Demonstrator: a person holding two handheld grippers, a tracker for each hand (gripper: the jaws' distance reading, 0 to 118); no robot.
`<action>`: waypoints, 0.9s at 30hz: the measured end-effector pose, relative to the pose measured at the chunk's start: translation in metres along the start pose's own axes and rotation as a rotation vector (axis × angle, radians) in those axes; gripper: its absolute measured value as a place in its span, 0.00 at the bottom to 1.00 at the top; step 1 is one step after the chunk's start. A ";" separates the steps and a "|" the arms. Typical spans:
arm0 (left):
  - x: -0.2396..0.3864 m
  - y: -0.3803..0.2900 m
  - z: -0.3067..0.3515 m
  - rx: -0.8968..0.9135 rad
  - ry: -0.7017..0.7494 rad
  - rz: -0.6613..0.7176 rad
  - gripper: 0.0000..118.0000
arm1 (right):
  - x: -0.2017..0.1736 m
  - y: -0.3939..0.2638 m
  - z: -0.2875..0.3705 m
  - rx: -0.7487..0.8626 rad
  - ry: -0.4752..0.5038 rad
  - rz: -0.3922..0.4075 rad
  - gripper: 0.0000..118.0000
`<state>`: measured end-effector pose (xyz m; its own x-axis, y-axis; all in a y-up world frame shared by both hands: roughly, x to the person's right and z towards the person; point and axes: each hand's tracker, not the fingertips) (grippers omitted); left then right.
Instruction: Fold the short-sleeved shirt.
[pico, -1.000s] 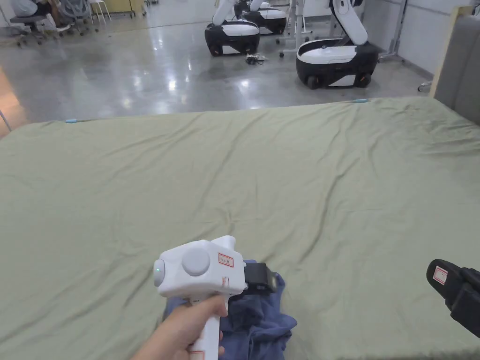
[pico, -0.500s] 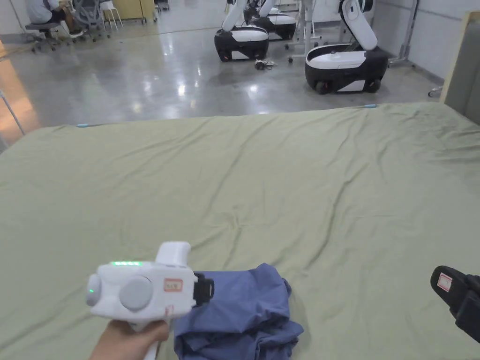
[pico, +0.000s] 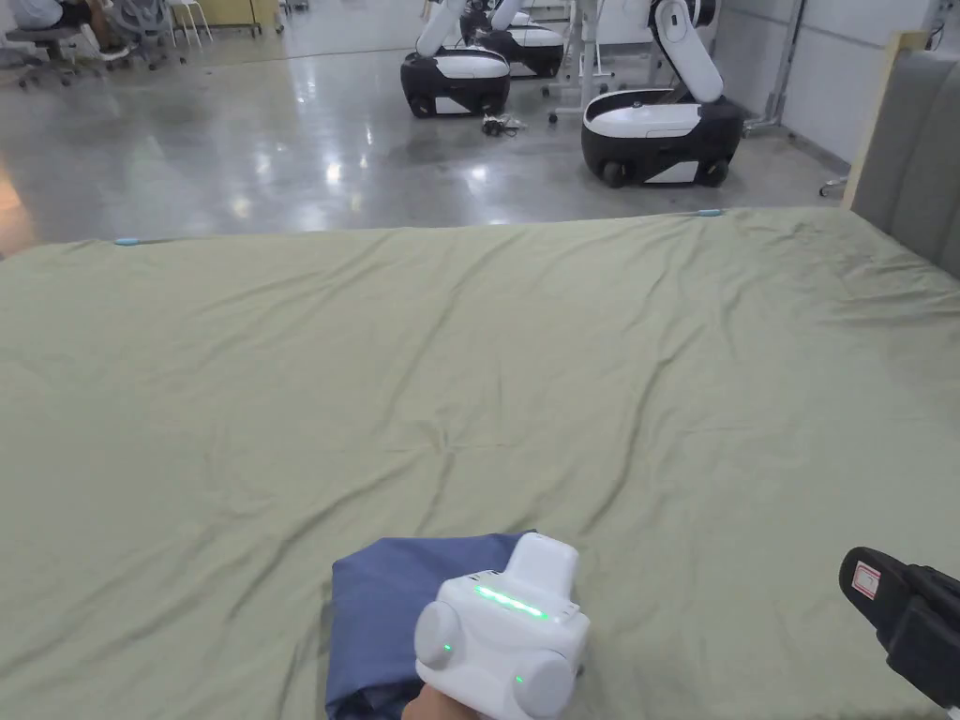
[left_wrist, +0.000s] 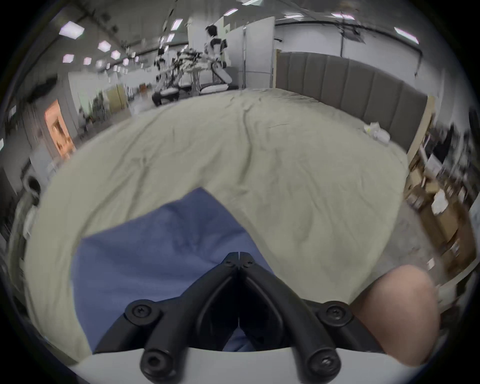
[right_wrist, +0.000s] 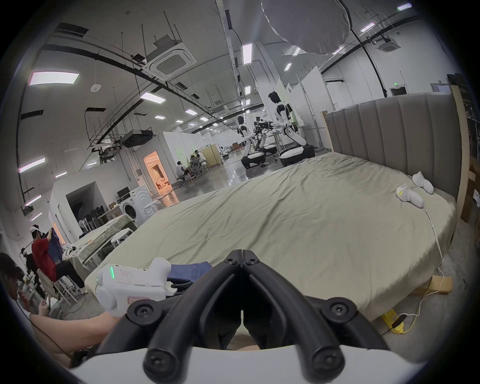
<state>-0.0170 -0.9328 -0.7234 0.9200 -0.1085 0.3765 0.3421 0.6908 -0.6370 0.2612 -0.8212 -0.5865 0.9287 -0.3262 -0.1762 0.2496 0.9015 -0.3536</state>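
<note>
- The blue shirt (pico: 389, 600) is lying bunched on the green bed sheet (pico: 487, 356), at the bottom centre of the head view.
- The left gripper (left_wrist: 238, 259) is hovering over the shirt, jaws closed together, pinching nothing visible.
- The right gripper (right_wrist: 242, 256) is hanging at lower right, jaws closed and empty.

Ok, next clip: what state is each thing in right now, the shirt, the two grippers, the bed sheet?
Shirt: blue, lying in a folded bundle at the near edge of the bed.
Left gripper: jaws shut, over the shirt; whether it pinches cloth cannot be told.
Right gripper: jaws shut, holding nothing, off to the right of the shirt.
Bed sheet: green, spread out, lightly wrinkled.
</note>
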 end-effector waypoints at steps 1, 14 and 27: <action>0.010 -0.002 0.005 0.006 0.022 -0.058 0.00 | -0.001 0.000 0.000 -0.002 0.001 0.003 0.00; -0.101 -0.015 0.176 0.449 -0.310 0.270 0.00 | -0.014 0.009 -0.003 0.007 0.019 0.059 0.00; -0.213 -0.101 0.219 0.367 -0.003 0.419 0.00 | -0.073 0.024 -0.118 -0.309 0.339 0.127 0.00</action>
<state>-0.2895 -0.8223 -0.5922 0.9625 0.2304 0.1434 -0.1421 0.8781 -0.4568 0.1669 -0.8089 -0.6905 0.7920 -0.3396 -0.5073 -0.0011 0.8302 -0.5575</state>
